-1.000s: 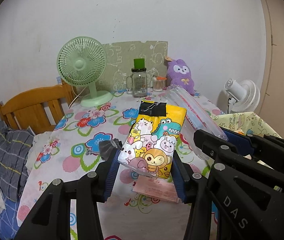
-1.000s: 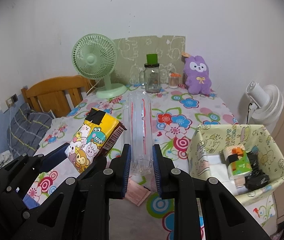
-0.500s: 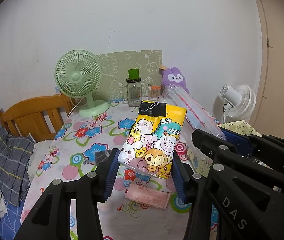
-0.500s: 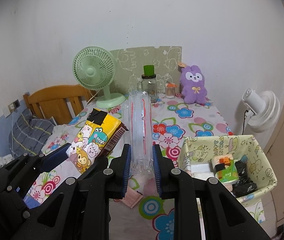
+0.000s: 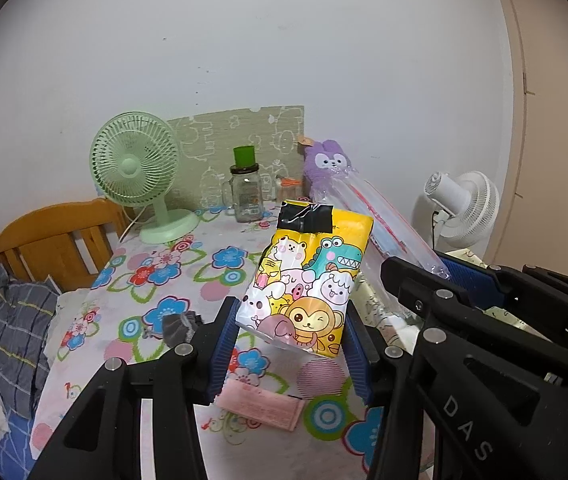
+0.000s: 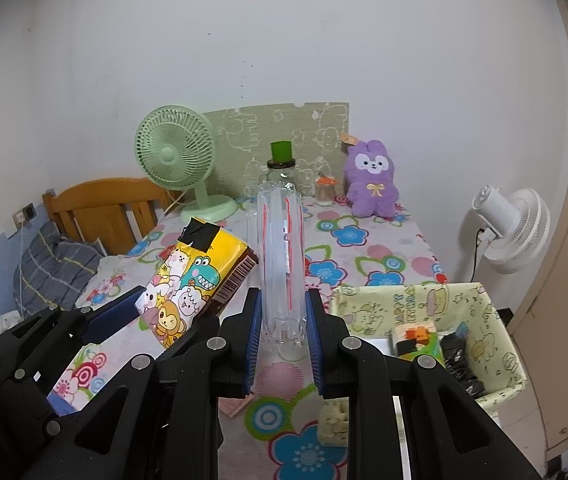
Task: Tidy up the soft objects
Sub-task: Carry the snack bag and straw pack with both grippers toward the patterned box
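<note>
Fabric bin (image 6: 500, 320) contents only in right wrist view.

Both grippers, left (image 5: 290, 344) and right (image 6: 283, 336), sit side by side angled downward, fingers clamped.

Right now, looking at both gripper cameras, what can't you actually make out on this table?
- Clear plastic pack in the right gripper: contents unreadable, right wrist view.
- Fabric basket: in the left wrist view, the right gripper's body hides most of it.
- Pink packet on the table: partly hidden behind the left gripper and the cartoon tissue pack; print too small.
- Small jar by the purple plush: too small.
</note>
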`<move>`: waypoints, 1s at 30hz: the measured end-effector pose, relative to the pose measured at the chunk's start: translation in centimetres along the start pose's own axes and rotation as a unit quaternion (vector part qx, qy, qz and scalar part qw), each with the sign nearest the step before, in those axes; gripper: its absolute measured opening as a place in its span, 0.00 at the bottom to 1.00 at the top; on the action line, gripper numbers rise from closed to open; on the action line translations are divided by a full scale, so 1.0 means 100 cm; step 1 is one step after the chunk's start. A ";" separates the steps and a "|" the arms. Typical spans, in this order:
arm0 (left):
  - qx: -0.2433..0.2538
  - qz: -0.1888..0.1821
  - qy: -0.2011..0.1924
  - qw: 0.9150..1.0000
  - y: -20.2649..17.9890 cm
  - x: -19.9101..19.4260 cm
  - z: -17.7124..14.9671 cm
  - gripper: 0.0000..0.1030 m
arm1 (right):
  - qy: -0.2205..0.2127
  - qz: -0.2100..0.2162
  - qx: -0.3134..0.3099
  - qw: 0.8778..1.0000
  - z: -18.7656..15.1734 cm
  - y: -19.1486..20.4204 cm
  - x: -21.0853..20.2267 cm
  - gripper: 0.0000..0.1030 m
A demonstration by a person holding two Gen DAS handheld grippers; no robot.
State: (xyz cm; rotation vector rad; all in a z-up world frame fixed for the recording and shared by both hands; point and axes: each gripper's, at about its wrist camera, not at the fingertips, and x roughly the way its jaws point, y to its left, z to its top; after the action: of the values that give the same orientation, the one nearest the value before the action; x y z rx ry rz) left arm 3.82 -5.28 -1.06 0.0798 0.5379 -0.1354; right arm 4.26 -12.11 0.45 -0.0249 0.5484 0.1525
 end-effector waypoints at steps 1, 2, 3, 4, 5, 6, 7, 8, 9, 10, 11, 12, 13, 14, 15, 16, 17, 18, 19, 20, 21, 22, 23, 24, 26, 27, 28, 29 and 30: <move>0.001 -0.001 0.000 1.000 -0.002 0.001 0.001 0.49 | 0.000 -0.001 0.001 1.000 0.000 -0.002 0.000 0.24; 0.002 -0.002 0.000 1.000 -0.005 0.002 0.001 0.49 | 0.000 -0.003 0.001 1.000 0.000 -0.006 0.000 0.24; 0.003 -0.003 0.001 1.000 -0.008 0.003 0.002 0.49 | 0.000 -0.004 0.002 1.000 0.000 -0.008 0.000 0.24; 0.005 -0.005 0.001 1.000 -0.010 0.004 0.003 0.49 | 0.000 -0.005 0.003 1.000 0.001 -0.011 0.000 0.24; 0.006 -0.006 0.001 1.000 -0.013 0.004 0.004 0.49 | 0.000 -0.006 0.004 1.000 0.001 -0.014 0.000 0.24; 0.007 -0.008 0.001 1.000 -0.016 0.005 0.004 0.49 | 0.000 -0.008 0.006 1.000 0.001 -0.017 0.000 0.24; 0.009 -0.010 0.001 1.000 -0.019 0.007 0.005 0.49 | 0.000 -0.010 0.007 1.000 0.001 -0.020 0.000 0.24; 0.010 -0.012 0.001 1.000 -0.022 0.007 0.006 0.49 | 0.000 -0.012 0.008 1.000 0.001 -0.023 0.000 0.24; 0.011 -0.014 0.001 1.000 -0.024 0.008 0.006 0.49 | 0.000 -0.014 0.008 1.000 0.002 -0.026 0.000 0.24; 0.012 -0.016 0.002 1.000 -0.026 0.009 0.007 0.49 | 0.001 -0.016 0.009 1.000 0.002 -0.029 0.000 0.24; 0.013 -0.019 0.002 1.000 -0.029 0.011 0.008 0.49 | 0.001 -0.019 0.010 1.000 0.002 -0.032 0.001 0.24; 0.015 -0.020 0.003 1.000 -0.032 0.012 0.008 0.49 | 0.001 -0.020 0.011 1.000 0.002 -0.034 0.001 0.24; 0.016 -0.022 0.003 1.000 -0.034 0.013 0.008 0.49 | 0.002 -0.022 0.012 1.000 0.002 -0.038 0.001 0.24; 0.018 -0.024 0.003 1.000 -0.038 0.014 0.009 0.49 | 0.002 -0.024 0.013 1.000 0.002 -0.041 0.001 0.24; 0.019 -0.026 0.003 0.999 -0.040 0.015 0.009 0.49 | 0.002 -0.026 0.014 1.000 0.002 -0.044 0.002 0.24; 0.020 -0.028 0.004 0.999 -0.042 0.017 0.010 0.49 | 0.002 -0.028 0.016 0.999 0.002 -0.046 0.002 0.24; 0.022 -0.031 0.005 0.999 -0.046 0.018 0.010 0.49 | 0.003 -0.031 0.017 0.999 0.002 -0.050 0.002 0.24; 0.023 -0.032 0.006 0.999 -0.048 0.019 0.011 0.49 | 0.003 -0.033 0.018 0.999 0.001 -0.051 0.003 0.24; 0.024 -0.034 0.006 0.999 -0.051 0.021 0.011 0.49 | 0.004 -0.034 0.019 0.999 0.001 -0.054 0.003 0.24; 0.026 -0.036 0.007 0.999 -0.054 0.023 0.012 0.49 | 0.005 -0.036 0.020 0.999 0.001 -0.056 0.004 0.24; 0.027 -0.038 0.008 0.999 -0.055 0.024 0.012 0.49 | 0.005 -0.038 0.022 0.999 0.000 -0.058 0.004 0.24; 0.029 -0.040 0.009 0.999 -0.058 0.026 0.012 0.49 | 0.006 -0.040 0.023 0.999 0.000 -0.061 0.005 0.24; 0.031 -0.042 0.009 0.999 -0.060 0.028 0.013 0.49 | 0.006 -0.042 0.025 0.999 0.000 -0.063 0.005 0.24; 0.032 -0.044 0.010 0.998 -0.062 0.029 0.013 0.49 | 0.007 -0.044 0.025 0.999 -0.001 -0.064 0.005 0.24; 0.034 -0.048 0.012 0.998 -0.065 0.032 0.014 0.49 | 0.008 -0.048 0.028 0.998 -0.001 -0.068 0.006 0.24; 0.036 -0.050 0.012 0.998 -0.067 0.033 0.014 0.49 | 0.009 -0.051 0.028 0.998 -0.001 -0.070 0.007 0.24; 0.037 -0.052 0.013 0.998 -0.069 0.035 0.015 0.49 | 0.010 -0.053 0.029 0.998 -0.001 -0.072 0.008 0.24; 0.039 -0.055 0.014 0.998 -0.072 0.037 0.015 0.49 | 0.010 -0.056 0.030 0.998 -0.002 -0.074 0.009 0.24; 0.041 -0.056 0.014 0.997 -0.073 0.038 0.015 0.49 | 0.011 -0.057 0.032 0.998 -0.002 -0.077 0.009 0.24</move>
State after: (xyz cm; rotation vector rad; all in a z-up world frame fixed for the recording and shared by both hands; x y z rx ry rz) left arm 6.69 -13.08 -2.04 0.1314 0.5658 -0.2667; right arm 6.10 -19.57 -0.32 0.0043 0.5720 0.0235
